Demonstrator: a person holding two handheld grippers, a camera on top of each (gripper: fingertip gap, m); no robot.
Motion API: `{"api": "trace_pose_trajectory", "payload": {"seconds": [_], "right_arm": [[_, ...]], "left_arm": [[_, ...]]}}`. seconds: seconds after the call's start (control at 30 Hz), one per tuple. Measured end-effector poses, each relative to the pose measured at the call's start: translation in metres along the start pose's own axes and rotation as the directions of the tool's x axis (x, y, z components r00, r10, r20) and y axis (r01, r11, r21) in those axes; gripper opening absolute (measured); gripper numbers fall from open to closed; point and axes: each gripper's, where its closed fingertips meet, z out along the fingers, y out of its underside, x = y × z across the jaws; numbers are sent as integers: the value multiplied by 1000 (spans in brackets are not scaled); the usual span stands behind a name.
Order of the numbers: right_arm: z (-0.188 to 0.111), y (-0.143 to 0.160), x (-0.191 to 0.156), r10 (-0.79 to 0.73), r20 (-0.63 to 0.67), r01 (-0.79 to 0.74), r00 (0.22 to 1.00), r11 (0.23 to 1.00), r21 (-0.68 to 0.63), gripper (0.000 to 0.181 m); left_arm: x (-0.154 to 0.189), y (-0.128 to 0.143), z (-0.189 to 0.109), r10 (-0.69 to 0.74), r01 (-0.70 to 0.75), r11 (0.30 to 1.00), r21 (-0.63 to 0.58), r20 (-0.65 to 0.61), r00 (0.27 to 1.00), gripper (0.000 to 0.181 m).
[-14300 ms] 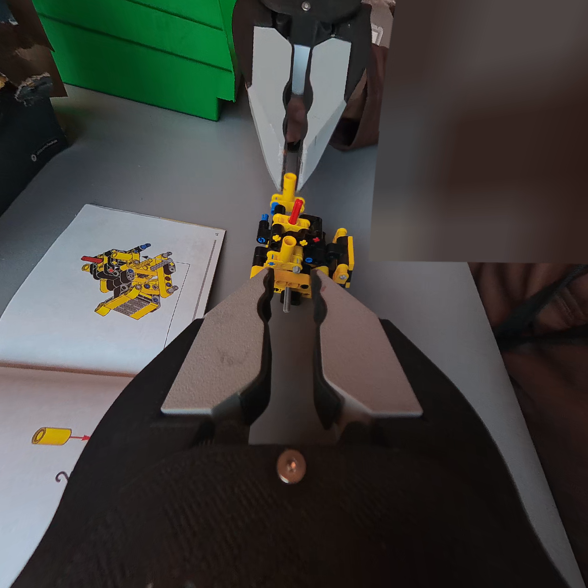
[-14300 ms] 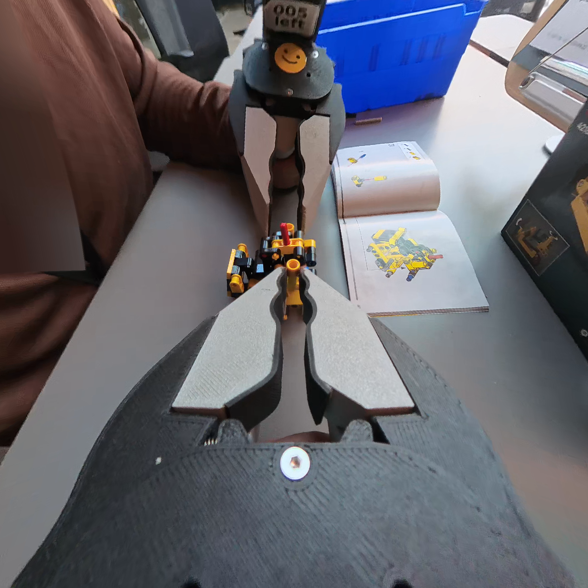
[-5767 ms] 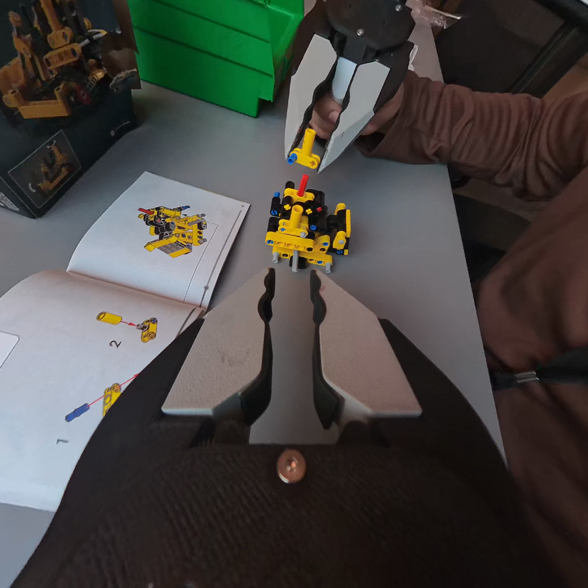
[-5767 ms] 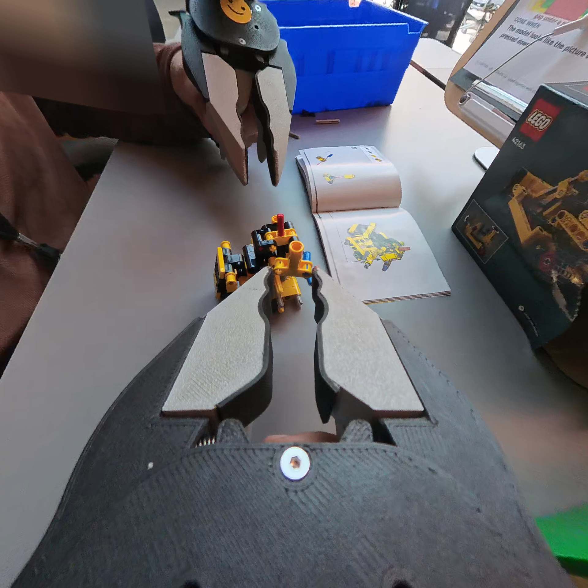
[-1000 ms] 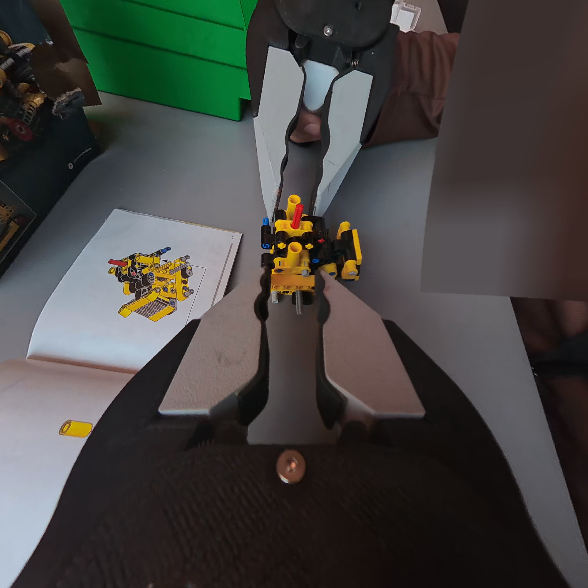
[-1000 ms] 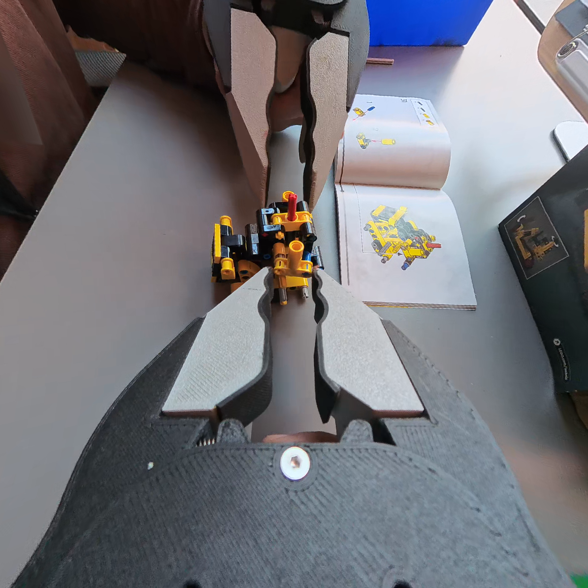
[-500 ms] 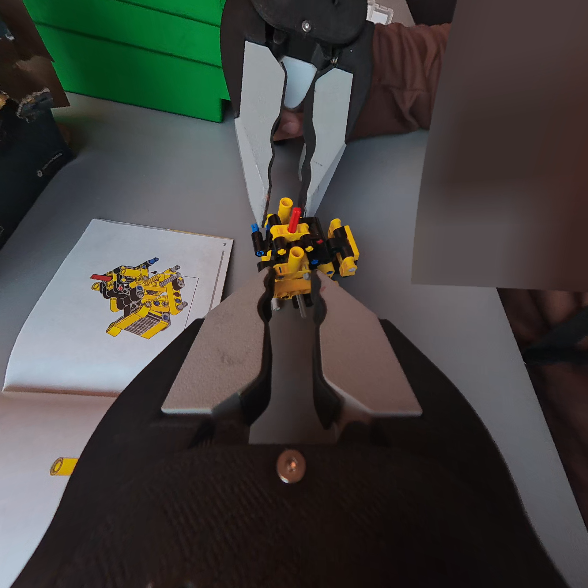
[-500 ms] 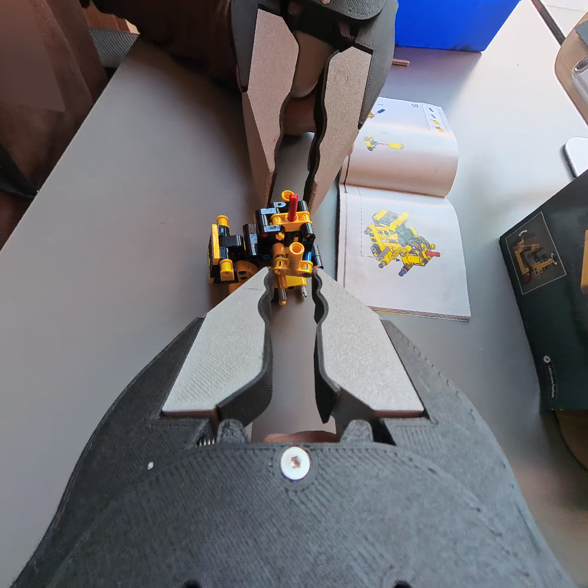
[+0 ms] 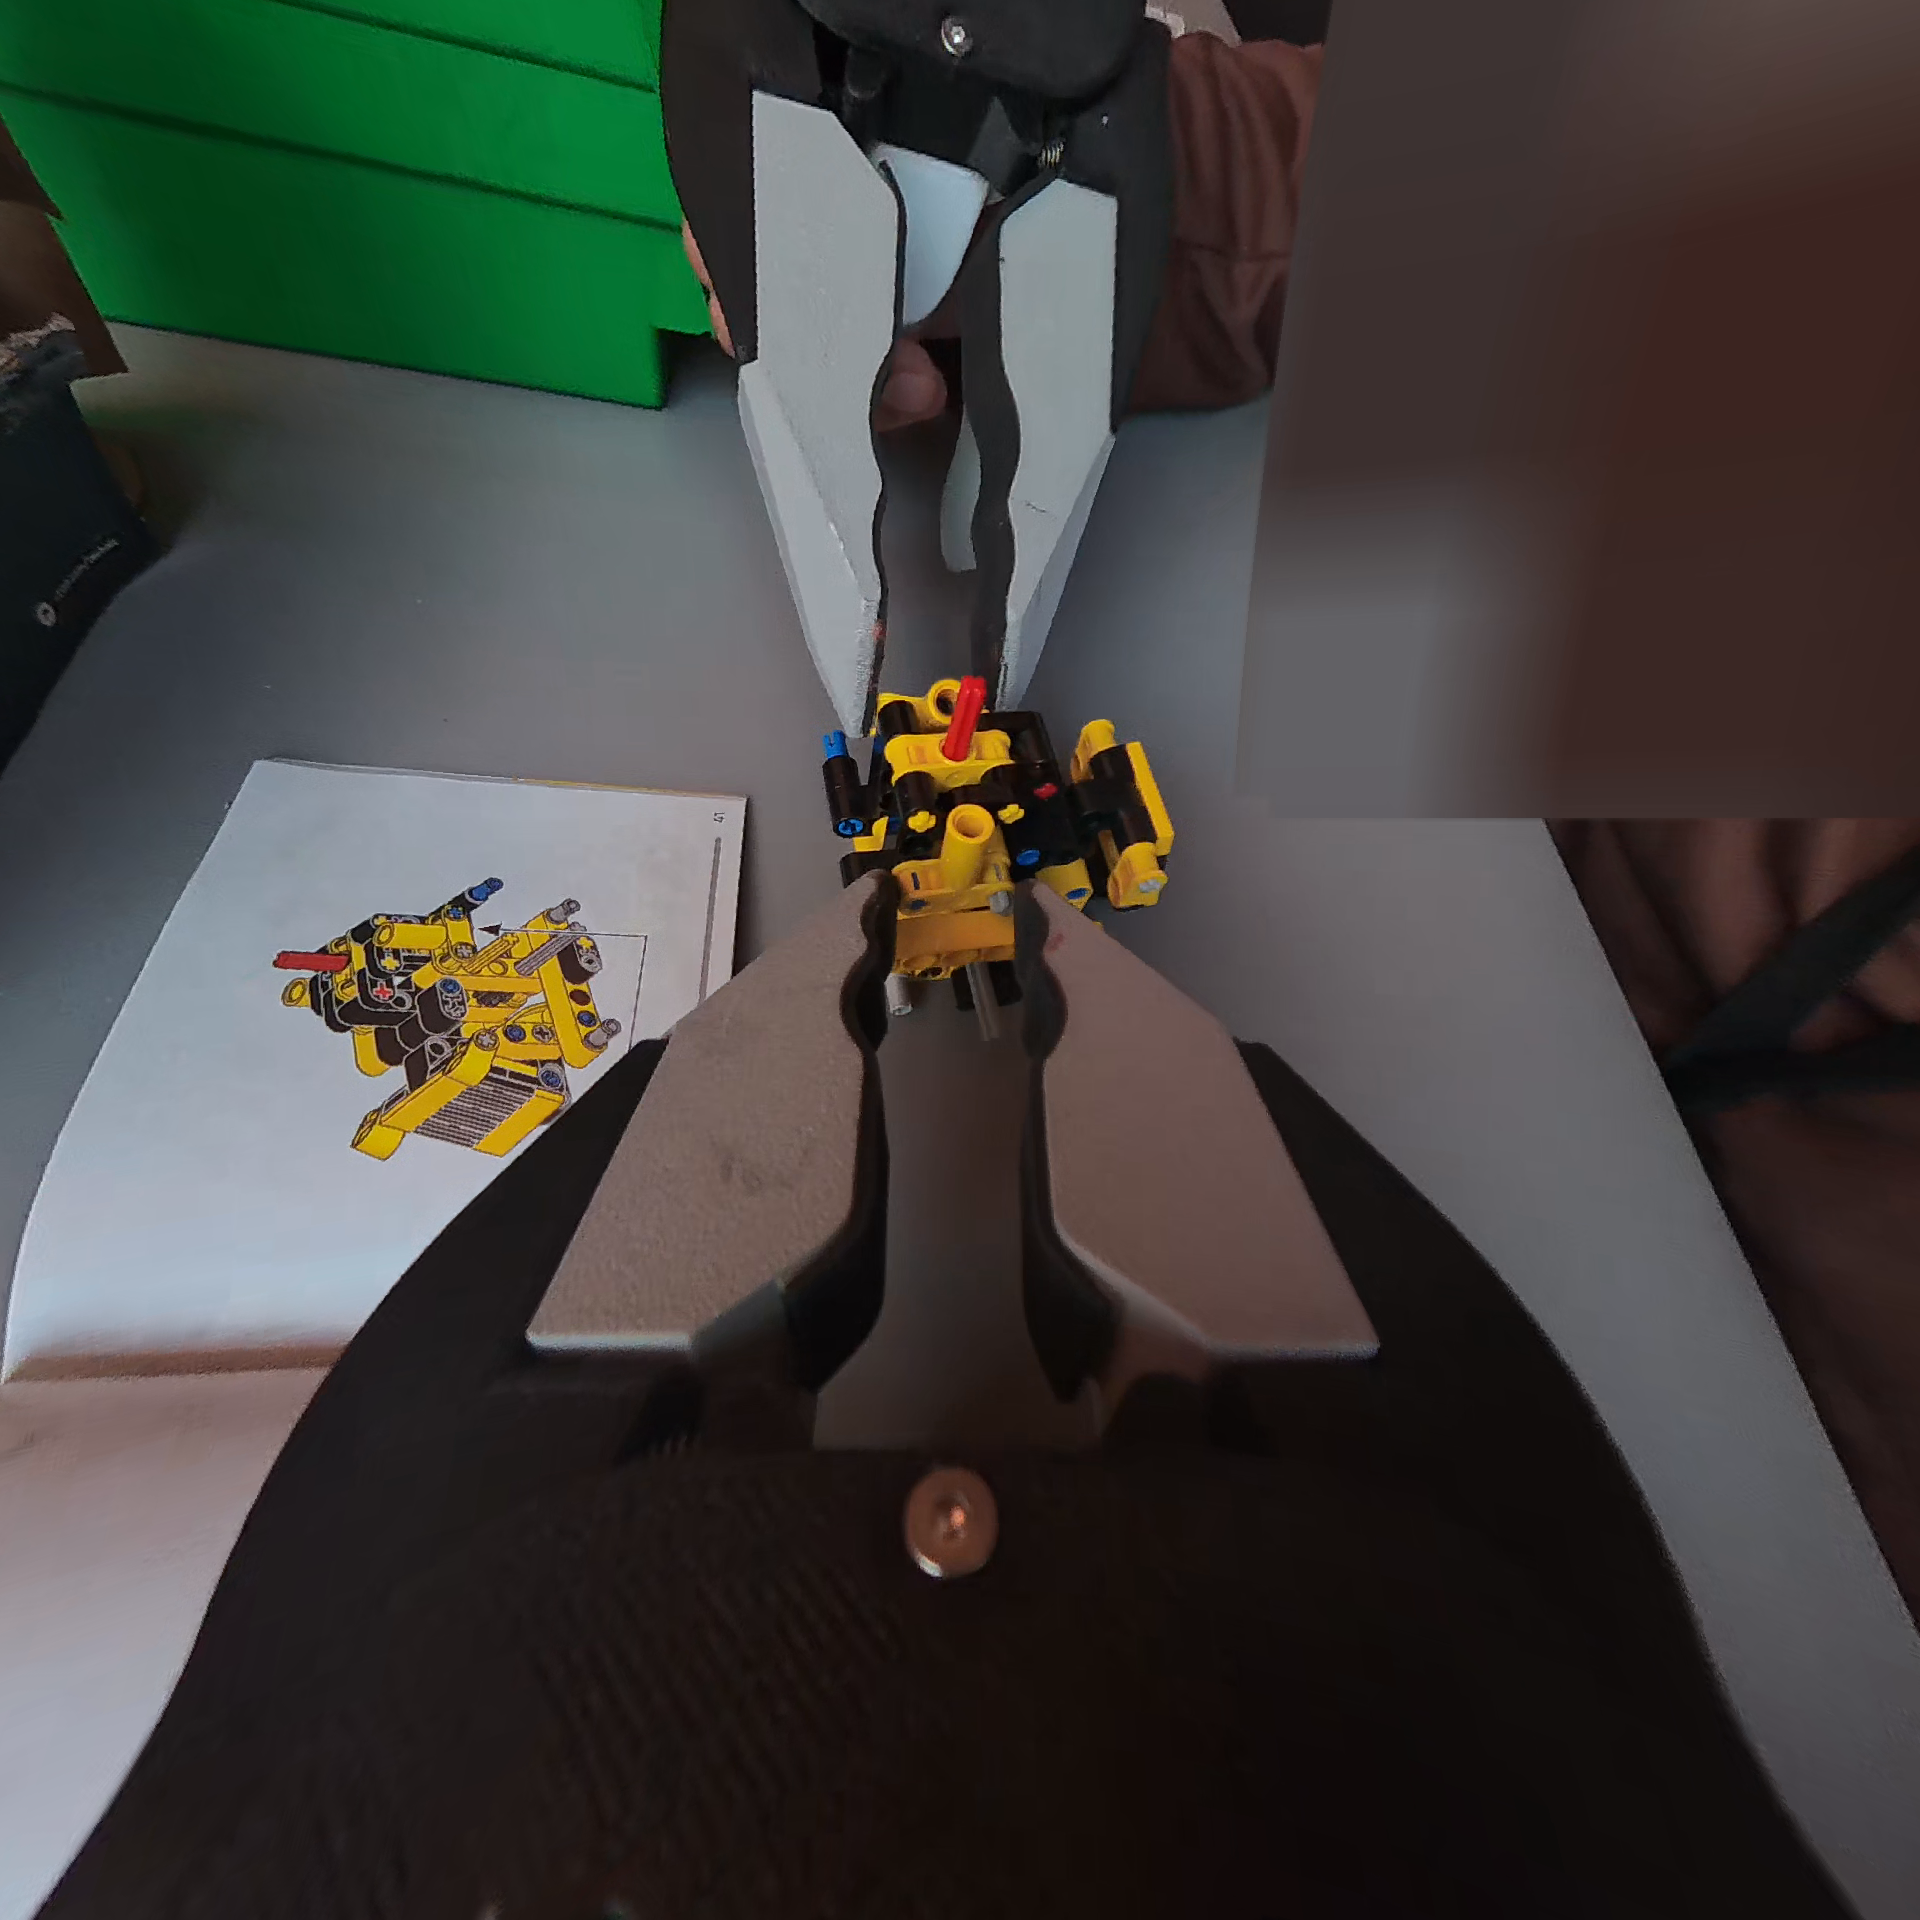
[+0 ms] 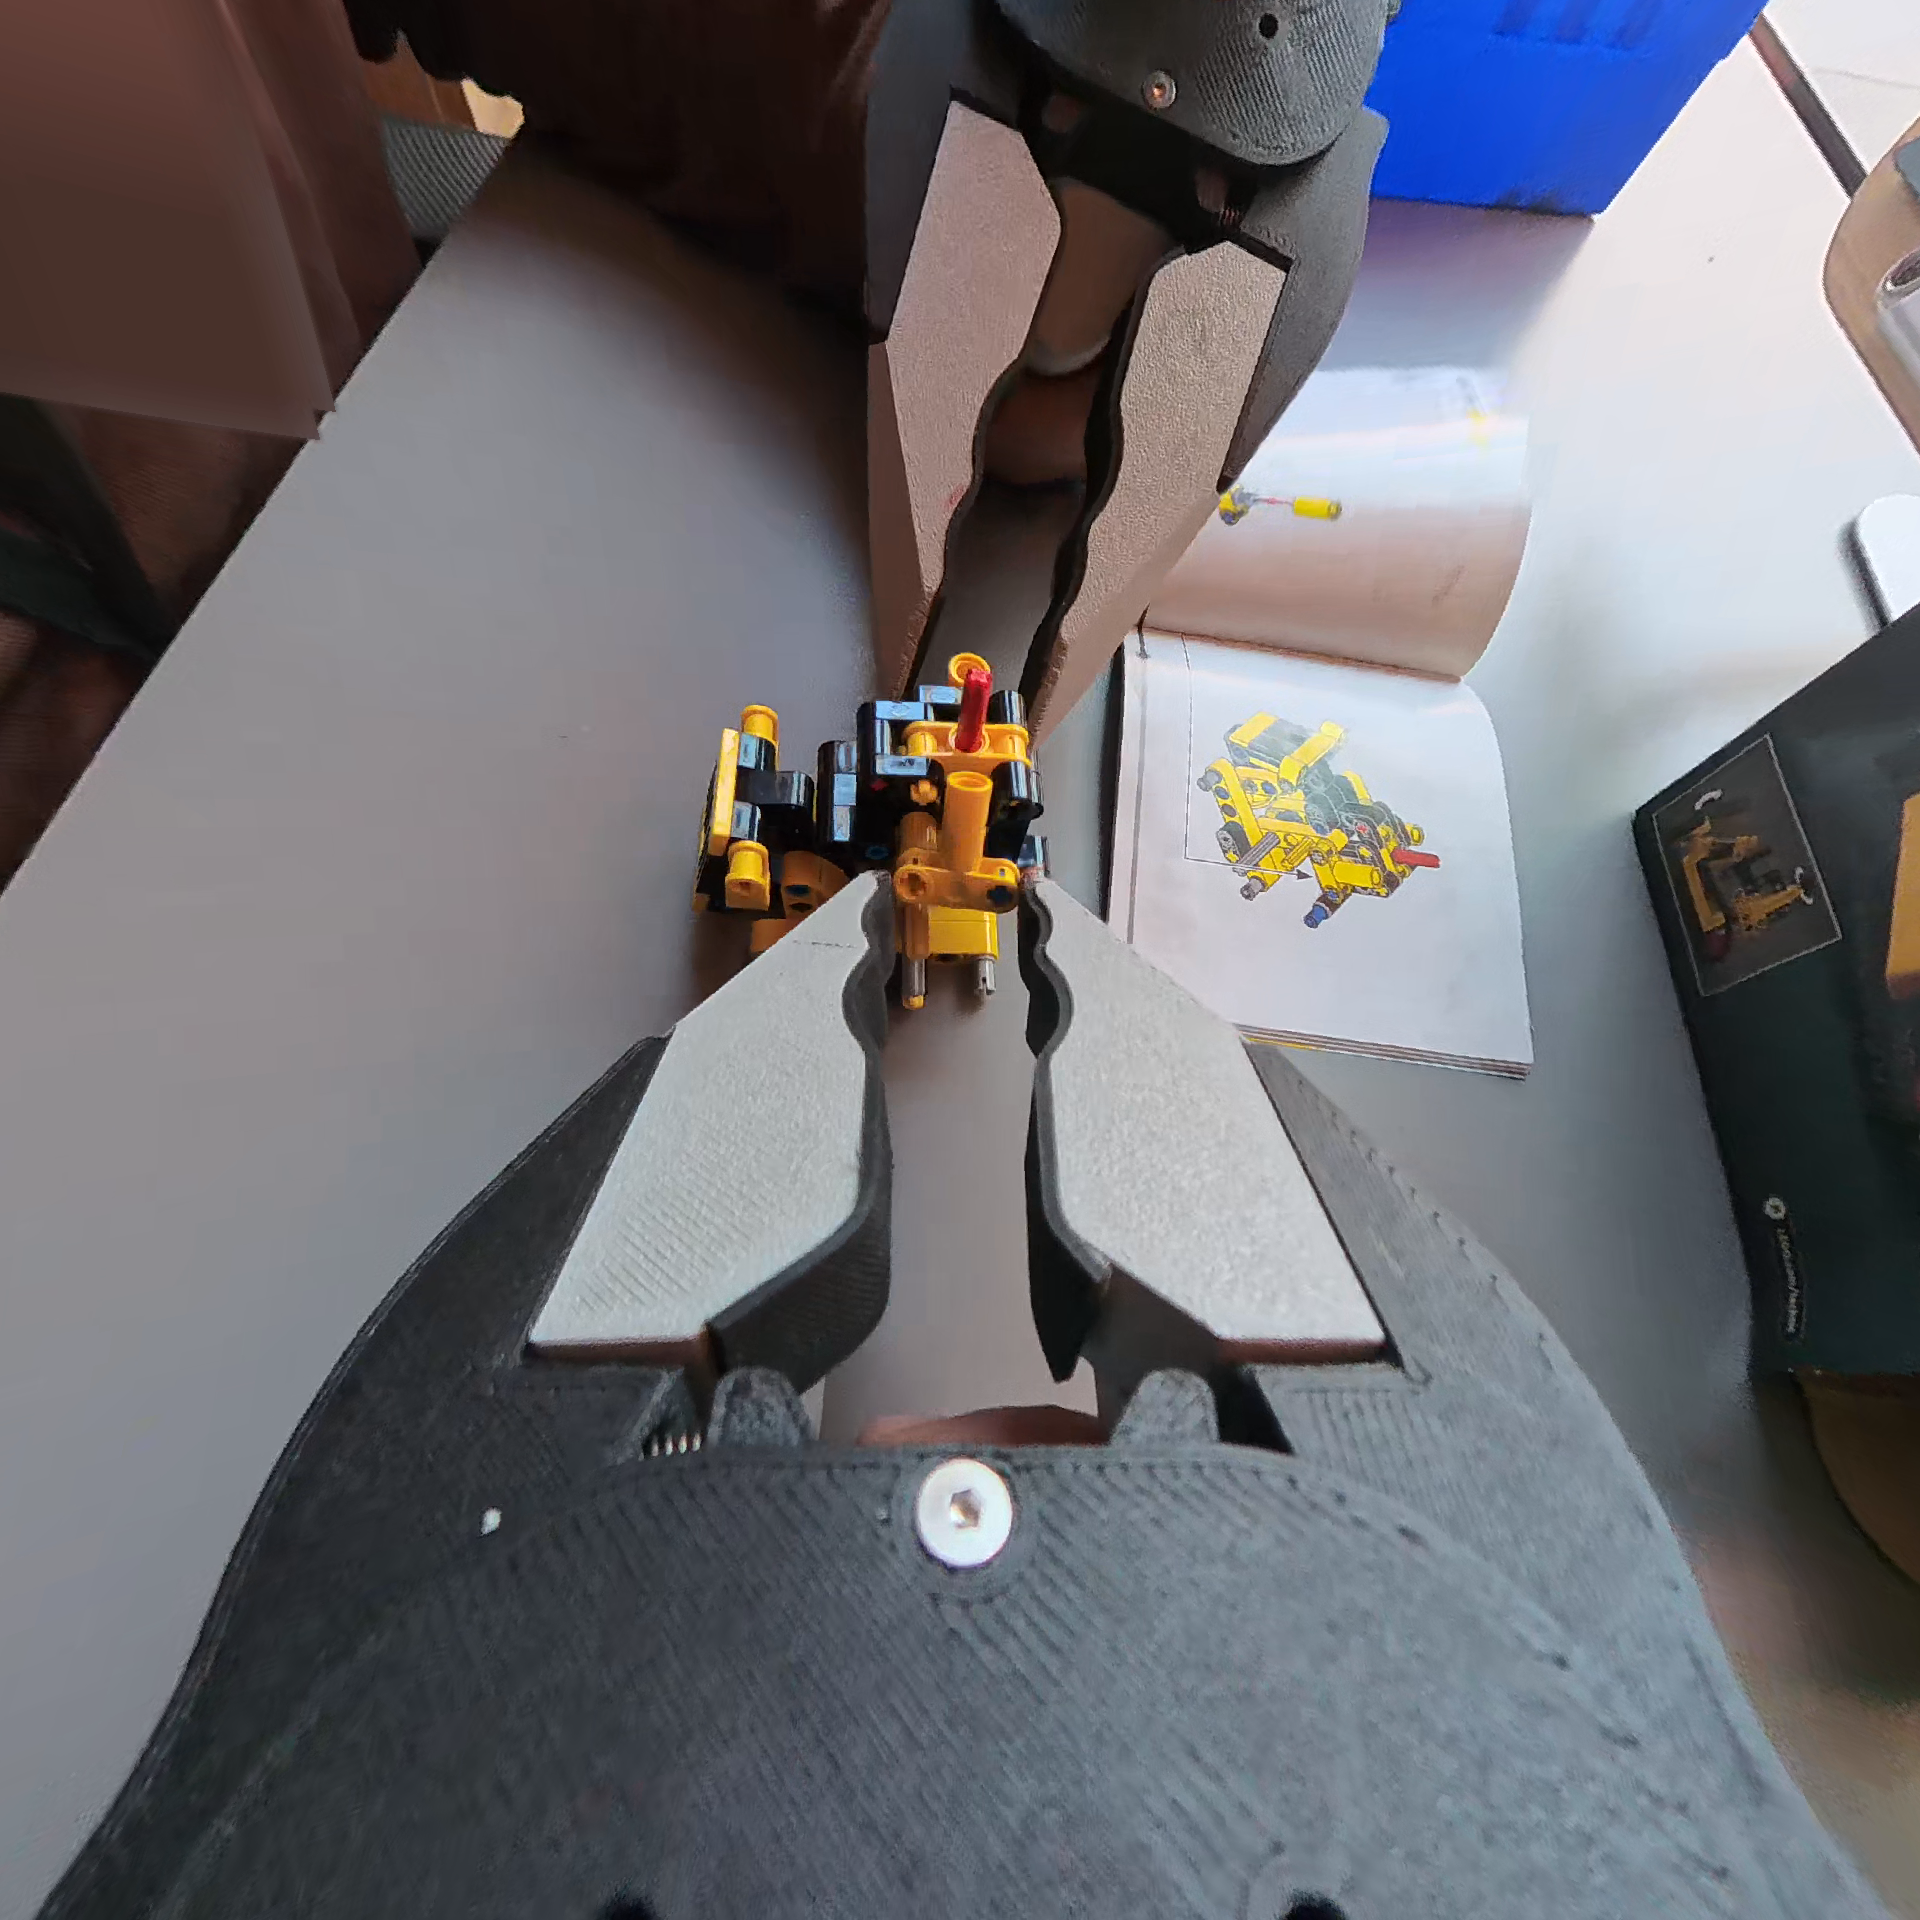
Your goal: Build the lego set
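Note:
The yellow and black lego model (image 9: 987,821) stands on the grey table (image 9: 468,582), with a red axle (image 9: 964,717) sticking up from it. My left gripper (image 9: 951,909) is shut on the model's near yellow block. My right gripper (image 9: 935,696) comes from the far side, its tips on either side of the model's other end. In the right wrist view, my right gripper (image 10: 951,894) is shut on a yellow connector piece (image 10: 956,873) on the model (image 10: 831,810). The left gripper (image 10: 977,686) faces it from beyond the red axle (image 10: 974,707).
An open instruction booklet (image 9: 416,1039) lies just left of the model, and shows in the right wrist view (image 10: 1330,852). A green box (image 9: 364,208) stands behind, a blue bin (image 10: 1558,94) at the far end and a black set box (image 10: 1808,987) beside the booklet. A person's brown sleeve (image 9: 1766,1039) lines the table edge. My two grippers' fingertips are within a few centimetres of each other.
My left gripper has narrowed onto the model's yellow block. Both grippers have drawn closer to the model from opposite ends. The model has turned slightly.

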Motion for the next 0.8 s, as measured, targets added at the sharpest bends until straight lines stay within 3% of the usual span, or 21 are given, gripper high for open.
{"api": "trace_pose_trajectory", "payload": {"seconds": [0.3,0.8], "right_arm": [[2,6,0,4,-17,-4,1000,1000,9,20],[1,5,-5,-28,44,27,999,1000,10,20]], "left_arm": [[0,0,0,11,-11,1000,2,21,1000,20],[3,1,2,5,-5,1000,-10,-51,999,19]]}}
